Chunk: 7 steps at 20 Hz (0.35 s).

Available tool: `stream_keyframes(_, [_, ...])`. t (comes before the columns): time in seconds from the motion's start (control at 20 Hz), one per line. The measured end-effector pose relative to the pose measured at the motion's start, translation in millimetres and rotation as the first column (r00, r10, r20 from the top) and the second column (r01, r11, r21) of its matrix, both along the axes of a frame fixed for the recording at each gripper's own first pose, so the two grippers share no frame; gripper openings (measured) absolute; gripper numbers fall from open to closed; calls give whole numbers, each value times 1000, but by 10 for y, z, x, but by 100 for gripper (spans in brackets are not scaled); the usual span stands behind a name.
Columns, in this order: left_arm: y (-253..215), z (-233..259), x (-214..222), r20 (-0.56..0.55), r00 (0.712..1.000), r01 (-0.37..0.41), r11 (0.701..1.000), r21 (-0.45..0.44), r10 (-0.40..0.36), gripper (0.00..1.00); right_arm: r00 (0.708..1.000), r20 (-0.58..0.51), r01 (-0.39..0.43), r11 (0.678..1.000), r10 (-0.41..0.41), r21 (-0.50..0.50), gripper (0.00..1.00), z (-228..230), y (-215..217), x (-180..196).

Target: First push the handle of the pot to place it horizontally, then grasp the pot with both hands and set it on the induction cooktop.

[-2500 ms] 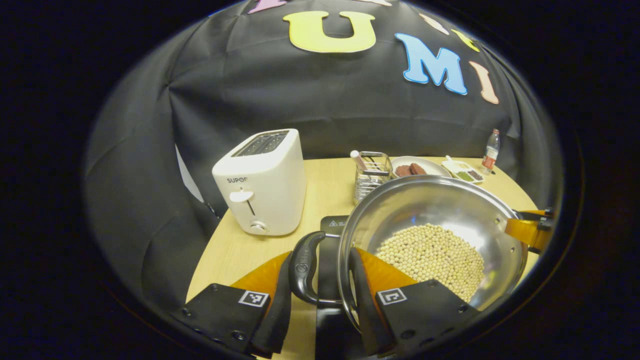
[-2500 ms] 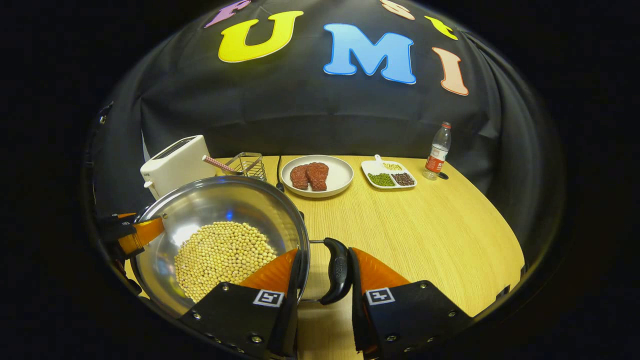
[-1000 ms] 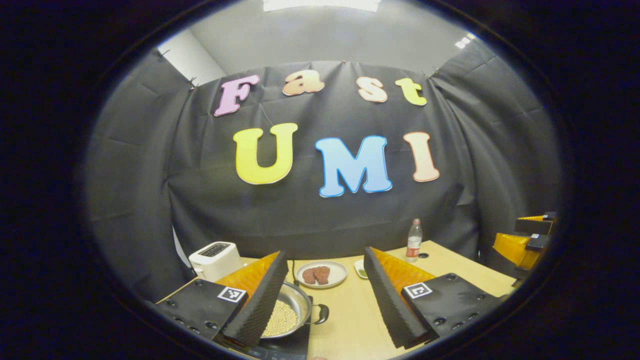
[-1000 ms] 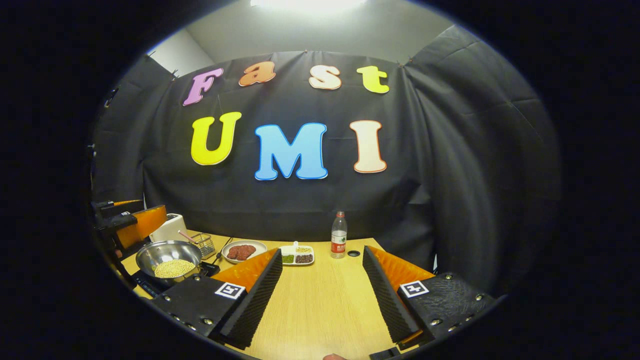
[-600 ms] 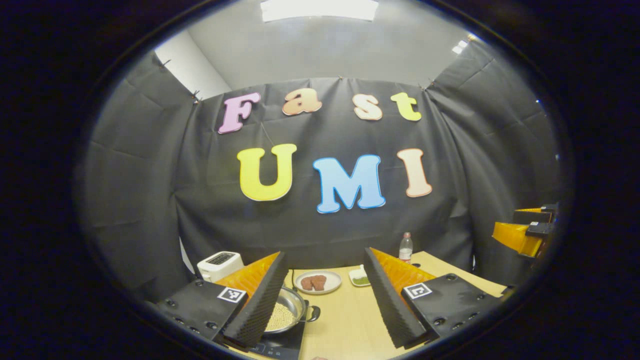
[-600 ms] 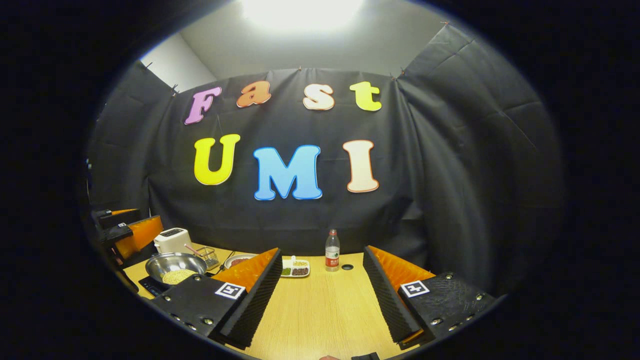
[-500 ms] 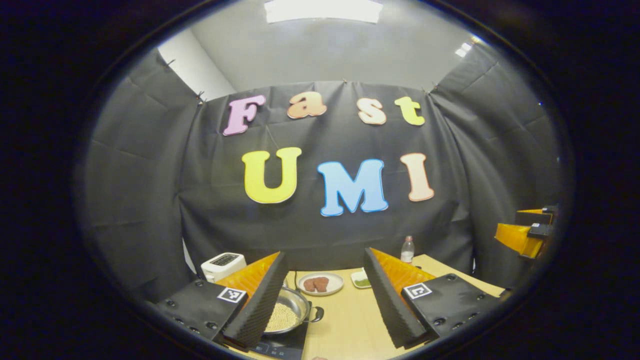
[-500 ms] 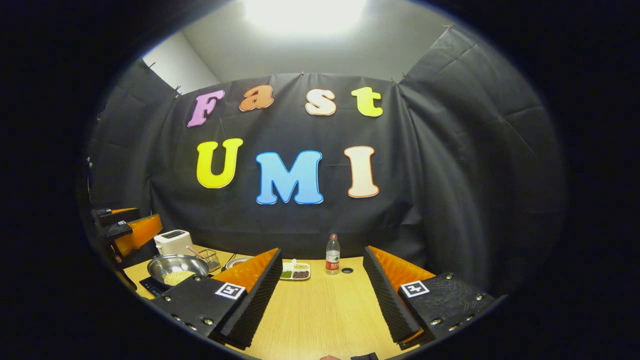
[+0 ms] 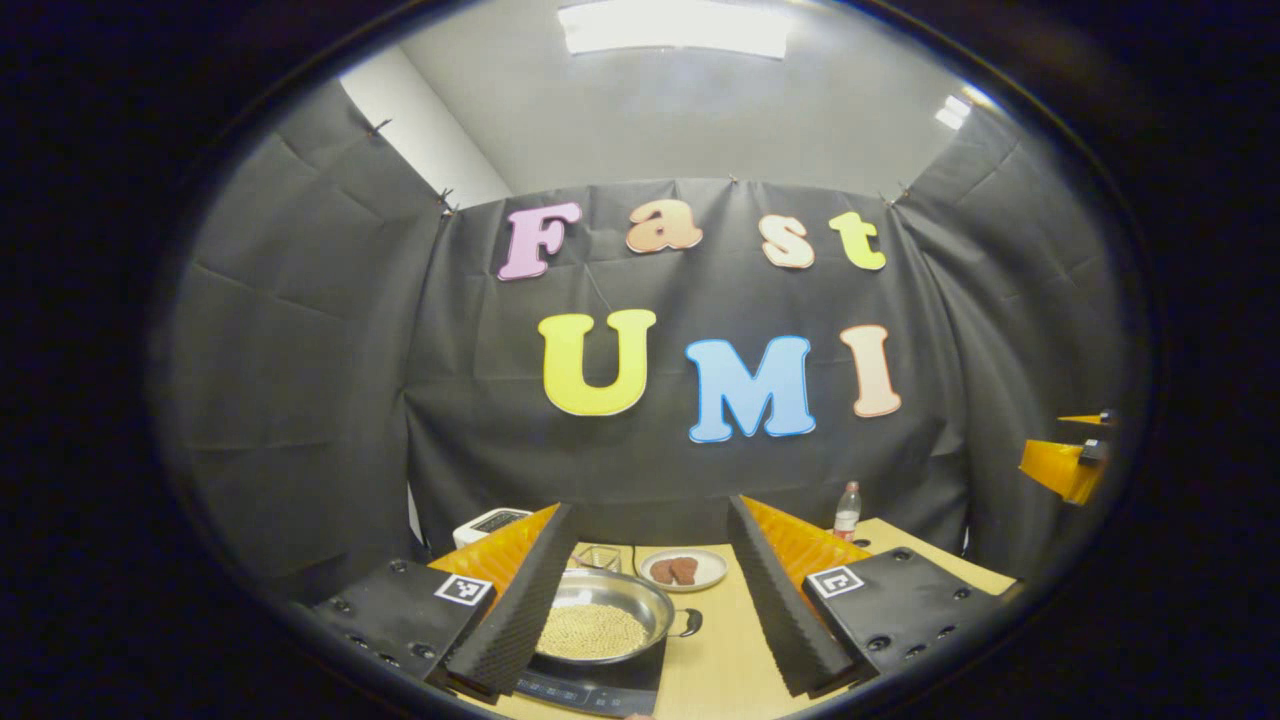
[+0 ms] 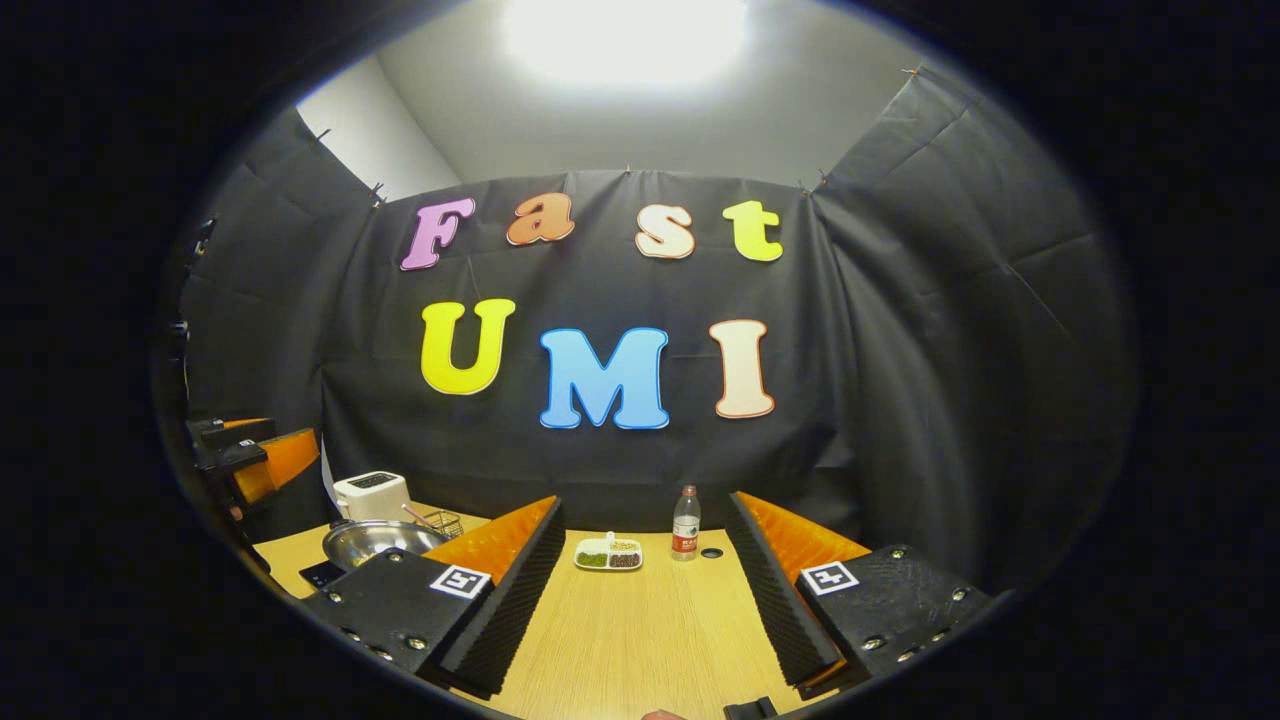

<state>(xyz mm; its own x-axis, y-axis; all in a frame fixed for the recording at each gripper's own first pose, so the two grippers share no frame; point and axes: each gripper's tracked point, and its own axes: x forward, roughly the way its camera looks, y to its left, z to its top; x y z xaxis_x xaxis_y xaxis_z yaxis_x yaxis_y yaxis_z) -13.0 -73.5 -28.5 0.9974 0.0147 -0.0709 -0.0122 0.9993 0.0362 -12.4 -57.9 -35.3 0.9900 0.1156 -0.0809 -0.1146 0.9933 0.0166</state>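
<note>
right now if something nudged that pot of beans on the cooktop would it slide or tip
The pot looks wide and shallow, so it would likely slide rather than tip. The induction cooktop under it looks smooth and glossy, so it may slip easily. The loose beans add weight and would probably shift about when it moves.

Both views sit high and back from the table (image 10: 640, 620), facing the booth wall, sharing the pot (image 9: 600, 615), toaster (image 10: 370, 495) and bottle (image 10: 685, 535).
</note>
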Motion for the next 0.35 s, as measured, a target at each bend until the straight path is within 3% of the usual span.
stream_keyframes(0.35, [88, 129, -124, 21, 999, 28, 999, 15, -28, 98, 1000, 5, 0, 1000, 0, -11, 97, 66, 72, -167])
